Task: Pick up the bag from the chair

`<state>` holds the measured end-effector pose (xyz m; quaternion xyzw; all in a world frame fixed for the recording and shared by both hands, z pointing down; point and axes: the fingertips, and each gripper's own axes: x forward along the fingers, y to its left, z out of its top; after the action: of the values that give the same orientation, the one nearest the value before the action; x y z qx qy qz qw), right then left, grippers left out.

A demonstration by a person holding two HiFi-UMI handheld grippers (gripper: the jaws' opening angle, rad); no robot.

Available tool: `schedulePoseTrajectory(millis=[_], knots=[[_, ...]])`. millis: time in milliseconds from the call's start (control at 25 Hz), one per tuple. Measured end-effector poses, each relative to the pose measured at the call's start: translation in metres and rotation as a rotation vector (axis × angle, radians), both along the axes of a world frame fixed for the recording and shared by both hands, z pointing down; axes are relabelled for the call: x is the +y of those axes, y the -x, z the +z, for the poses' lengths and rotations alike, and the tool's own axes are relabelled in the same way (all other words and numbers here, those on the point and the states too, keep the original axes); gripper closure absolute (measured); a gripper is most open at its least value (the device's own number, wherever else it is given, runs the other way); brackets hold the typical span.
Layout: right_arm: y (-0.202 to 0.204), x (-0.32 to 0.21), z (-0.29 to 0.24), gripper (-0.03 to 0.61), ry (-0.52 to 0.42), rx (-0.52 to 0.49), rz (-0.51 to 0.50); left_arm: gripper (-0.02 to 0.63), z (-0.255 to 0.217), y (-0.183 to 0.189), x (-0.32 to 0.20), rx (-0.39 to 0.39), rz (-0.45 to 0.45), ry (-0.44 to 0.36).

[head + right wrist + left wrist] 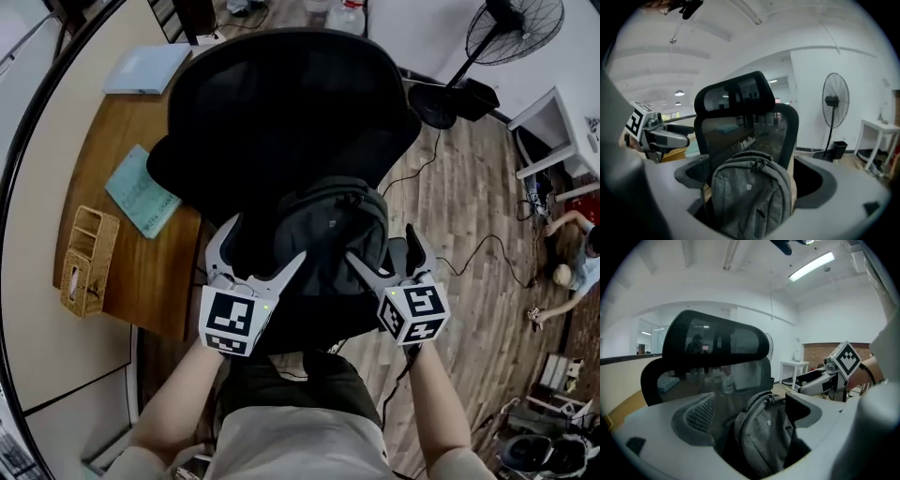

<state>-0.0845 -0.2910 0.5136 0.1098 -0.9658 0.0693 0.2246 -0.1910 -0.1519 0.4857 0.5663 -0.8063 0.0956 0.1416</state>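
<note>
A grey backpack (330, 230) stands upright on the seat of a black mesh office chair (281, 103), leaning against its backrest. The left gripper (255, 248) is open, just left of the bag's front. The right gripper (380, 246) is open too, at the bag's right side. In the left gripper view the backpack (761, 437) fills the gap between the wide-apart jaws. The right gripper view has the backpack (750, 197) centred between its jaws, zipper pulls at the top. Neither gripper holds anything.
A wooden desk (112, 244) lies left of the chair with a wicker organiser (86, 261), a teal booklet (141, 192) and a pale folder (145, 67). A standing fan (511, 33) and cables are on the floor at right. A person (572, 248) crouches far right.
</note>
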Motion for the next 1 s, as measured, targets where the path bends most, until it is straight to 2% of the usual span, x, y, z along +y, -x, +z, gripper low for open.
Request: schedulePoseTrajectory(millis=[560,840,920,1000], knots=[[0.003,-0.04,0.115,0.006,0.03,0.073,0.054,0.153,0.126,0.018,-0.012,0.079,-0.013,0.101],[0.005,-0.057,0.173,0.006,0.055,0.118,0.076,0.153,0.193,0.023,-0.025,0.187,-0.045,0.14],[0.008,-0.064,0.182,0.006,0.027,0.125,0.085,0.153,0.208,0.023,-0.029,0.198,-0.045,0.159],[0.013,-0.07,0.186,0.0,-0.054,0.143,0.075,0.153,0.218,0.022,-0.033,0.204,-0.039,0.17]])
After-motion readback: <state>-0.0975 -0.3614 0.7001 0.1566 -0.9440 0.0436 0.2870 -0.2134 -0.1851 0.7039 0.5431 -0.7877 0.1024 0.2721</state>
